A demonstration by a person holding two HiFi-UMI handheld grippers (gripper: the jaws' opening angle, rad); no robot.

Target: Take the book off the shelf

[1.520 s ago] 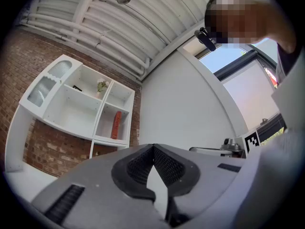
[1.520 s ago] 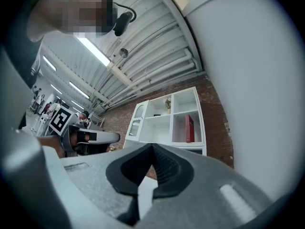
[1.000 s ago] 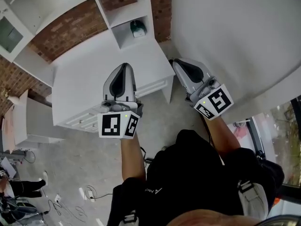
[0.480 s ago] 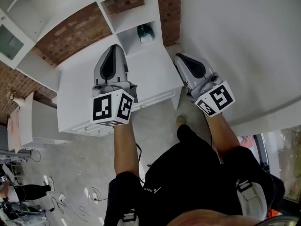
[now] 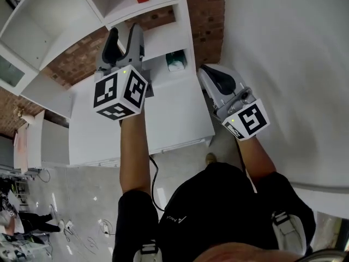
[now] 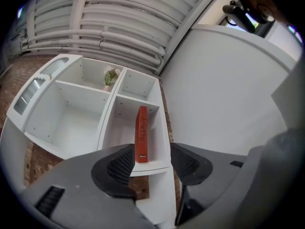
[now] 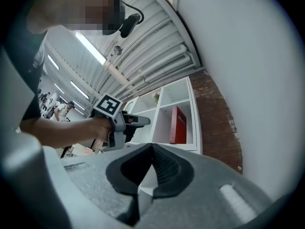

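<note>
- Opening left gripper [image 6: 151,150] jaws, nothing between the pads.
- Framing red book [image 6: 142,133] in the gap, upright in shelf [image 6: 113,124] compartment at frame centre, well apart from jaws.
- Holding right gripper [image 7: 152,149] jaws together, empty.

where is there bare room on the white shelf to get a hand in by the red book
Widest gap: between the red book and the left wall of its cubby; a narrower strip lies on its right. The large compartment beside it is bare. A small plant sits in the top compartment.
</note>
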